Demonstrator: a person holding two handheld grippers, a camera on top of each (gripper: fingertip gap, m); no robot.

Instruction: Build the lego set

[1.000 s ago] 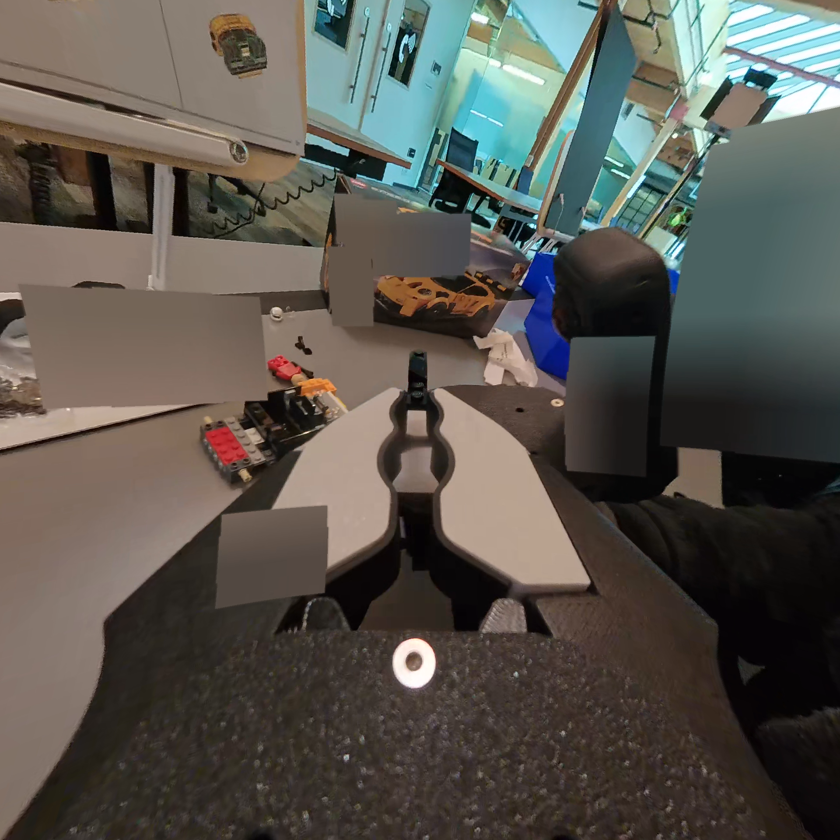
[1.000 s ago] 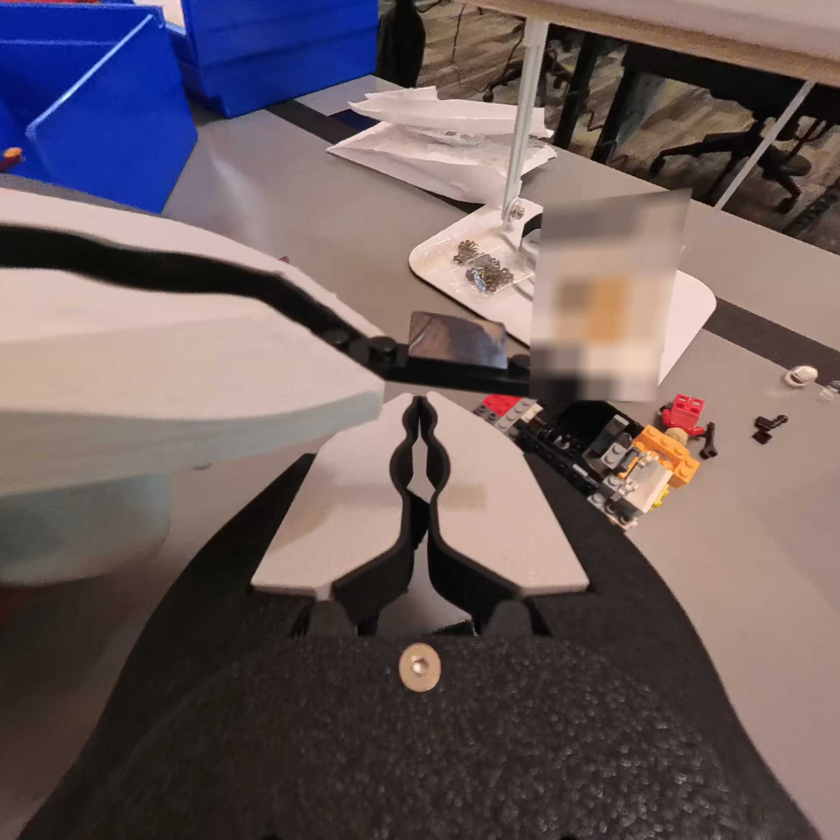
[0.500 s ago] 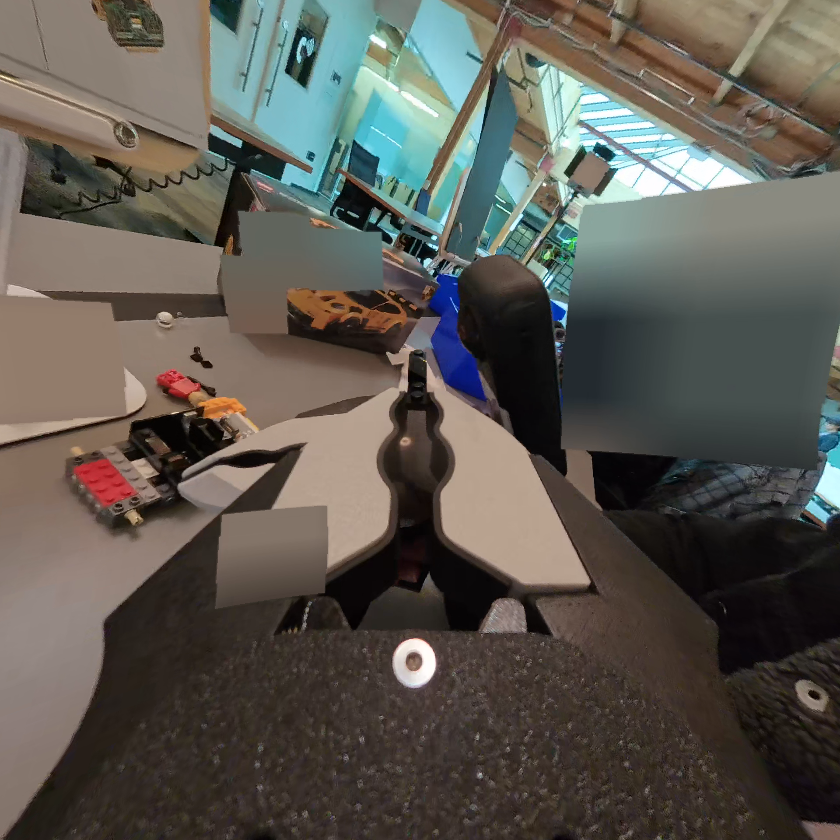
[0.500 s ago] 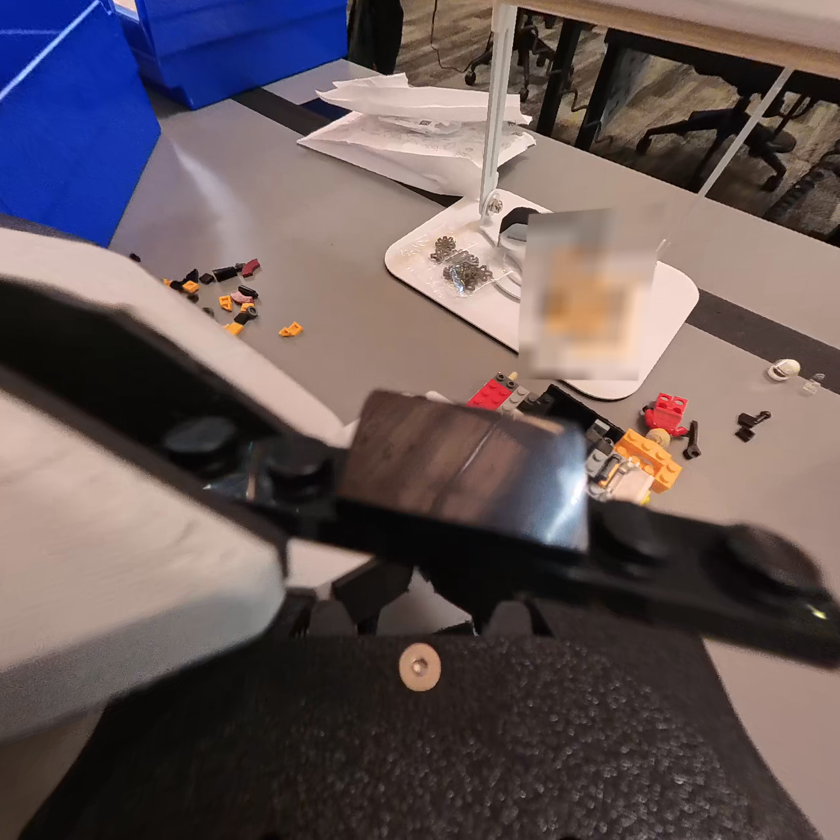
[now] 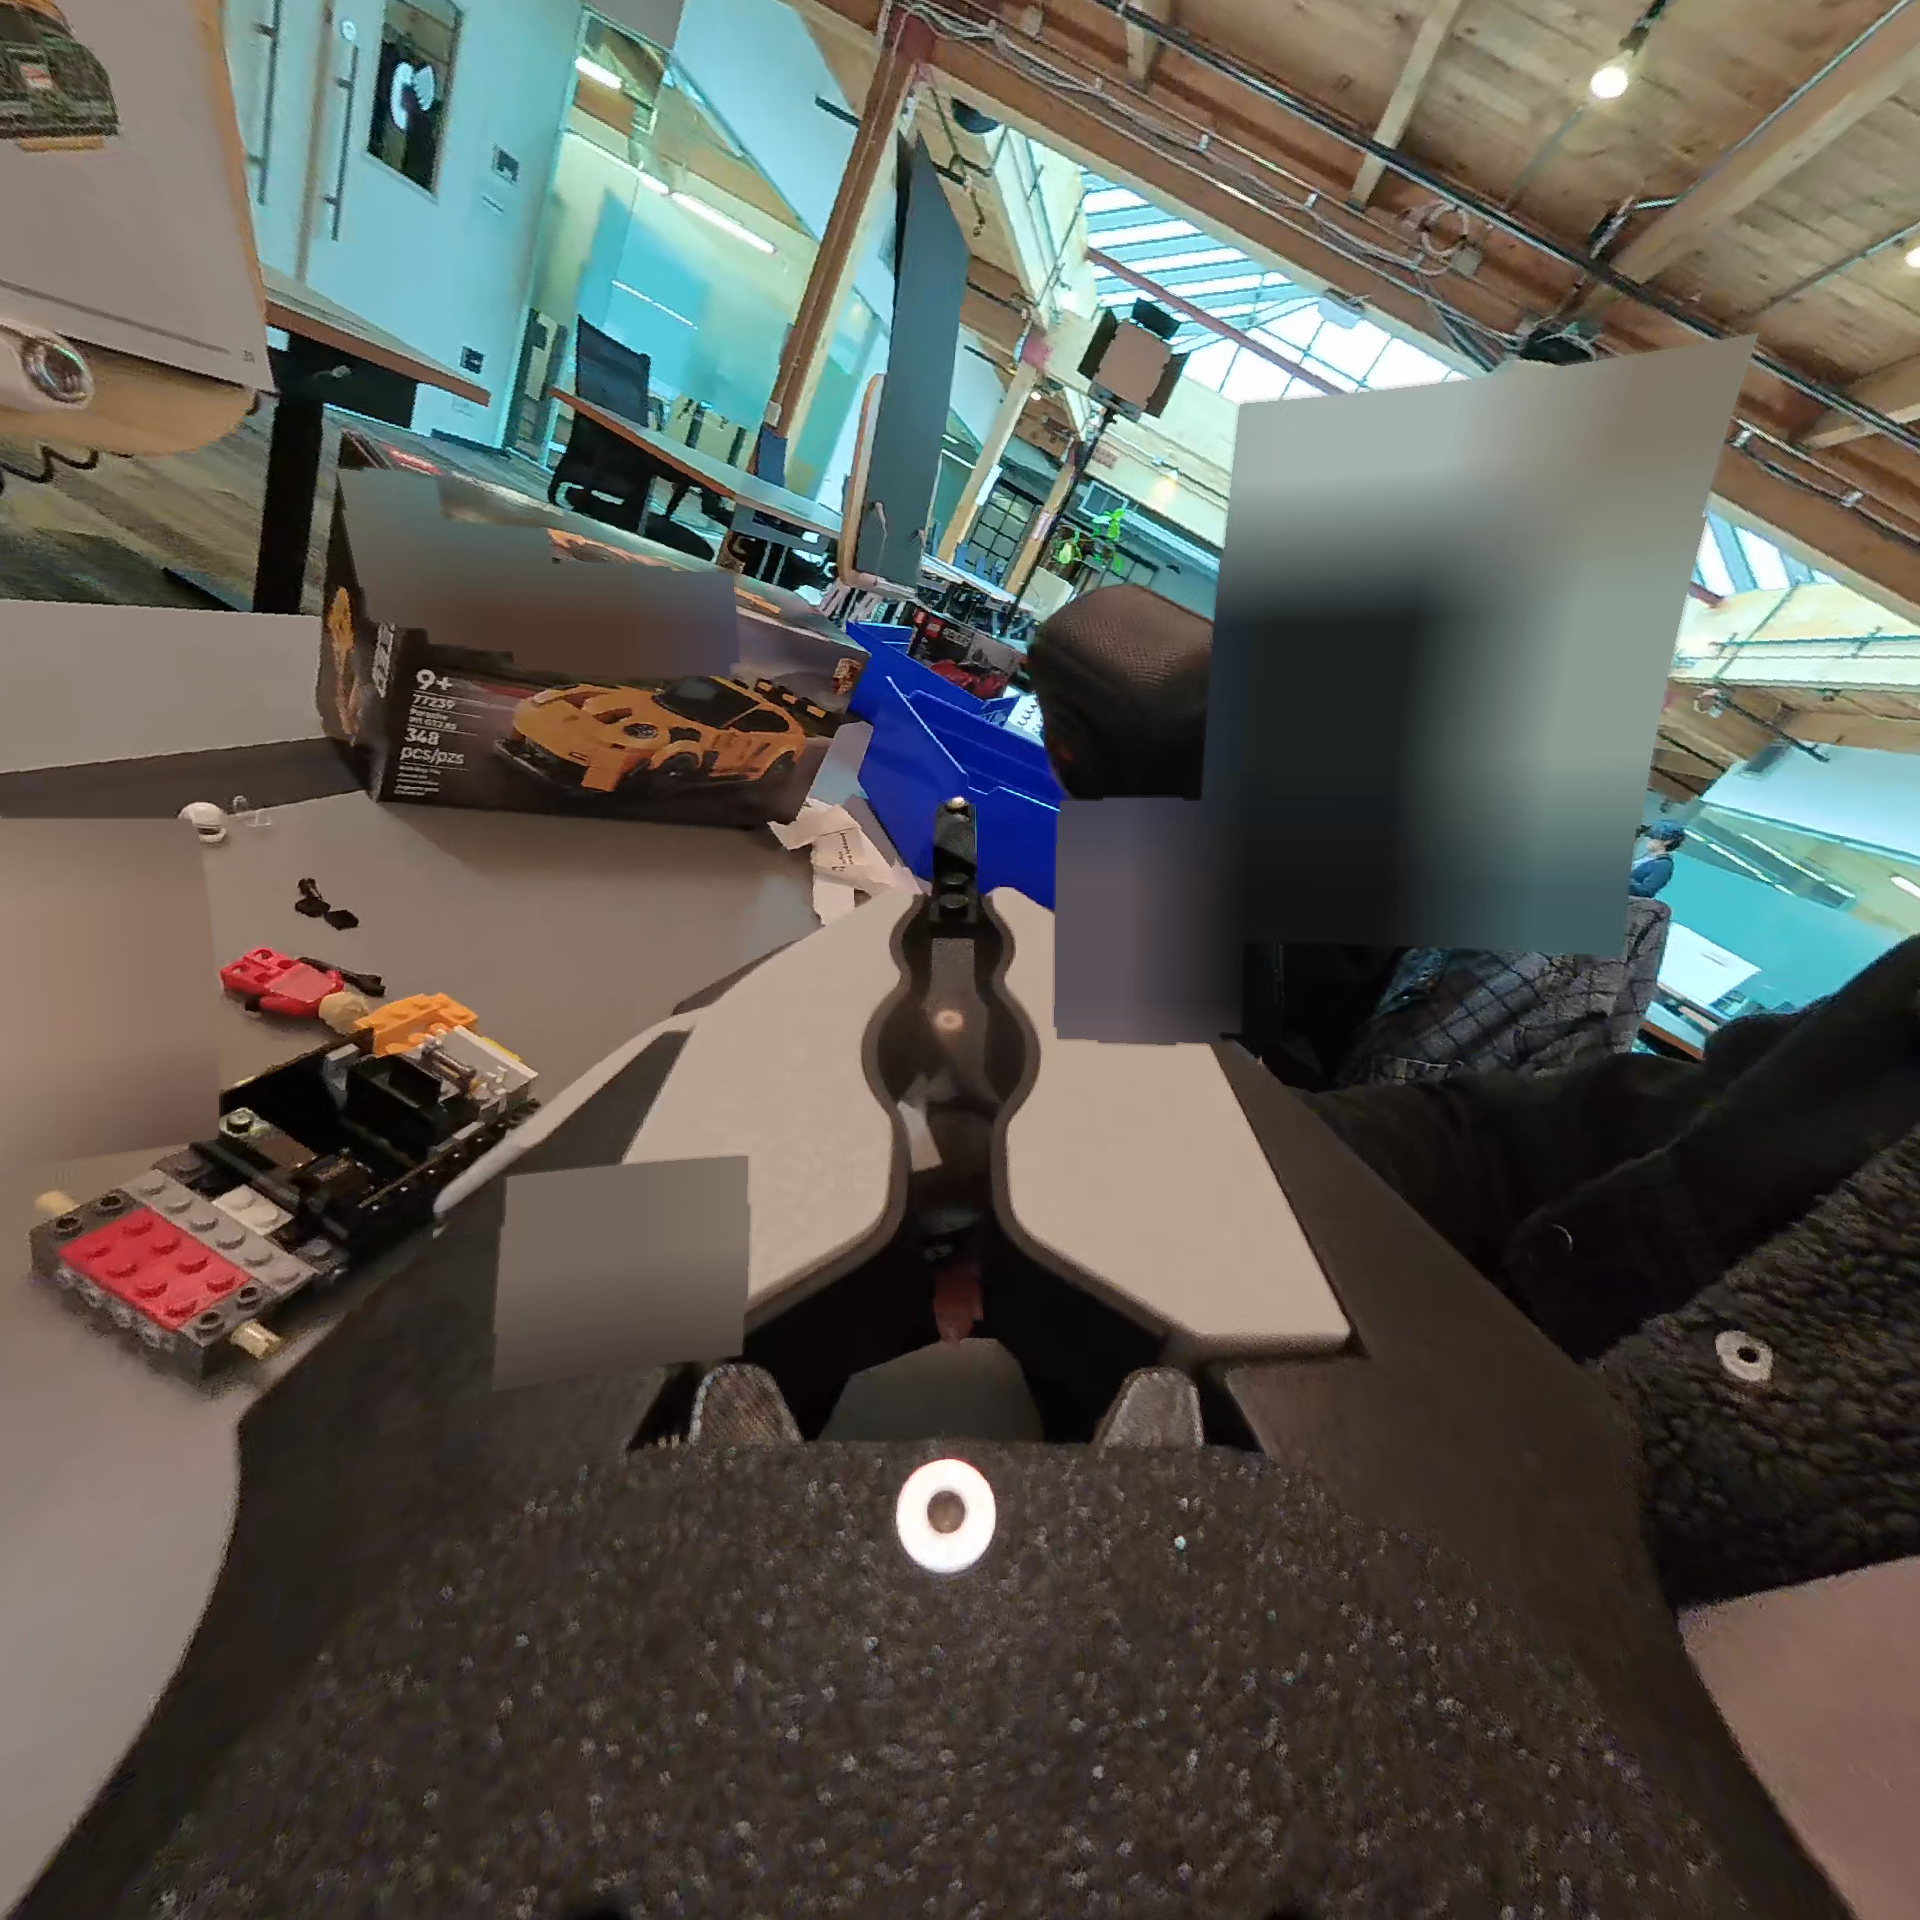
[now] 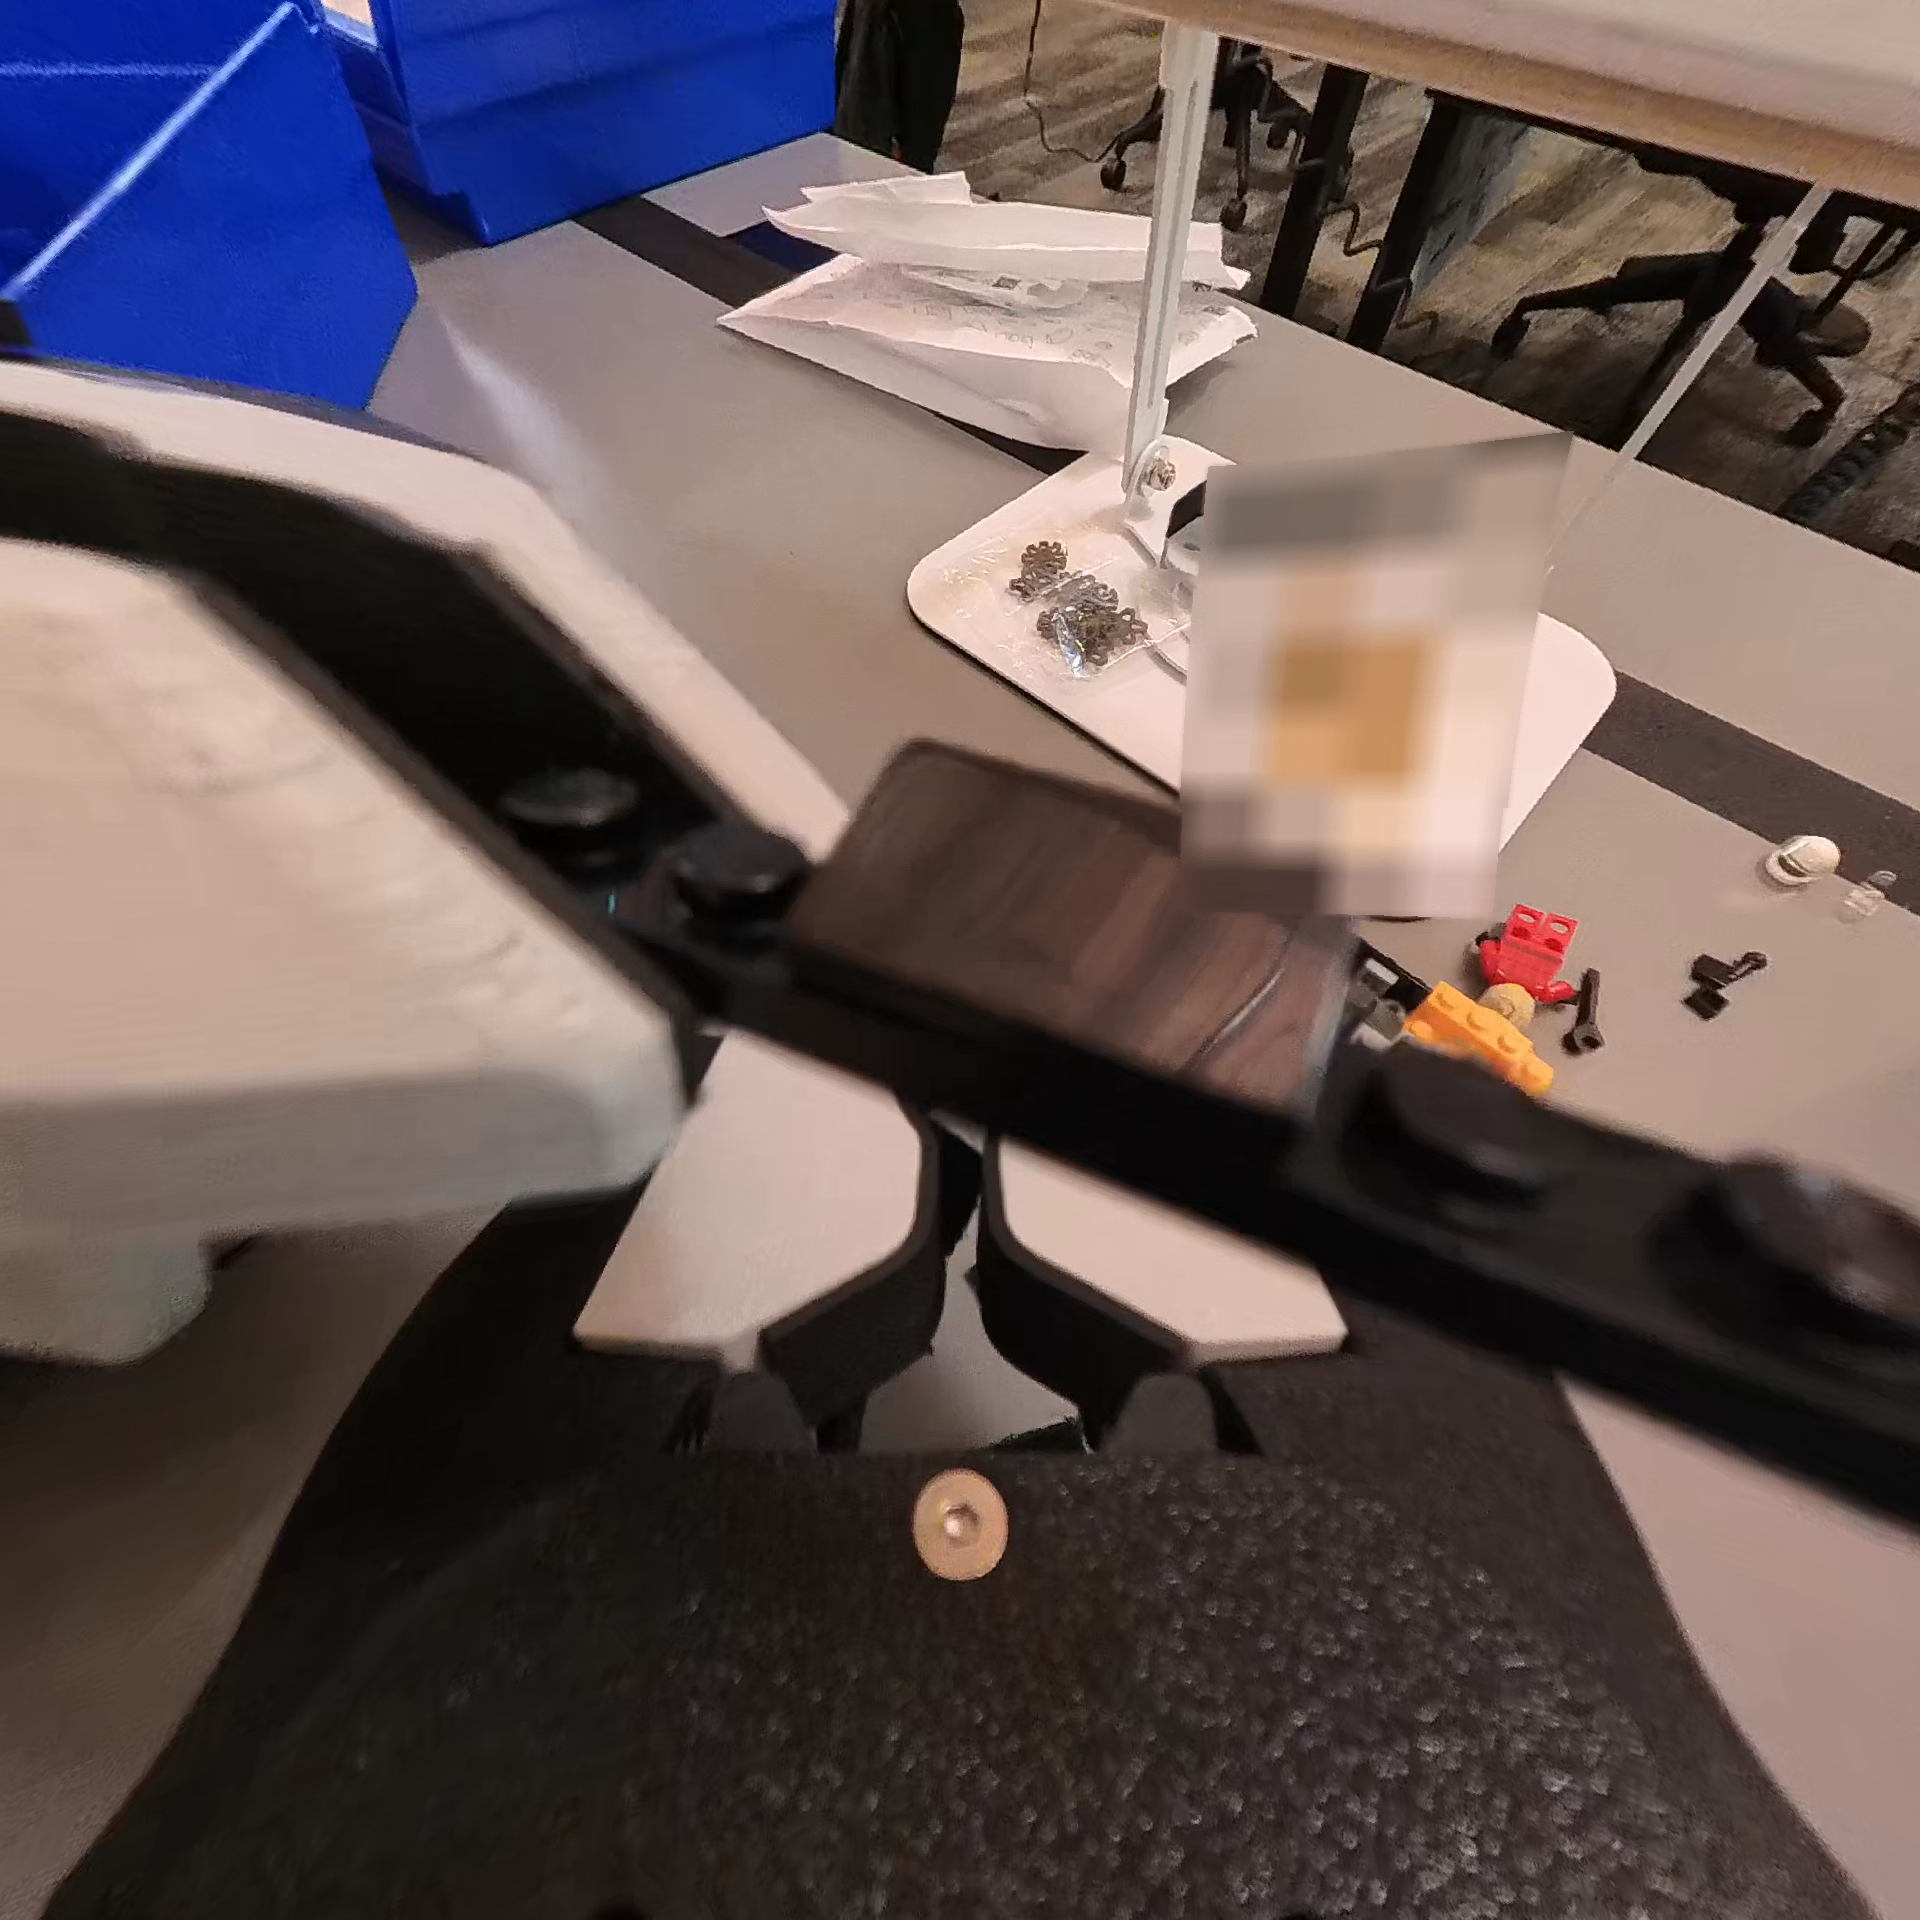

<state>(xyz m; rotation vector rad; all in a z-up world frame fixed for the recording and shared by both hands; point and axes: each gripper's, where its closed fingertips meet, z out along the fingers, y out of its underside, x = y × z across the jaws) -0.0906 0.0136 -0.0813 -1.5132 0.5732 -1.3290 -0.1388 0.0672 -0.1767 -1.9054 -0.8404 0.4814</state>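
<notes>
The left gripper [image 5: 951, 883] is clamped on a long black studded plate [image 6: 1091, 997] with a smooth black tile on its middle; from its own camera only the plate's thin edge [image 5: 951, 831] shows. In the right wrist view that plate crosses close to the lens, blurred, hiding the tips of the right gripper [image 6: 961, 1143], so I cannot tell whether its jaws meet. The half-built car chassis [image 5: 270, 1174] lies on the grey table [image 5: 540, 935], near the set's box [image 5: 582, 717], partly covered by the plate in the right view.
</notes>
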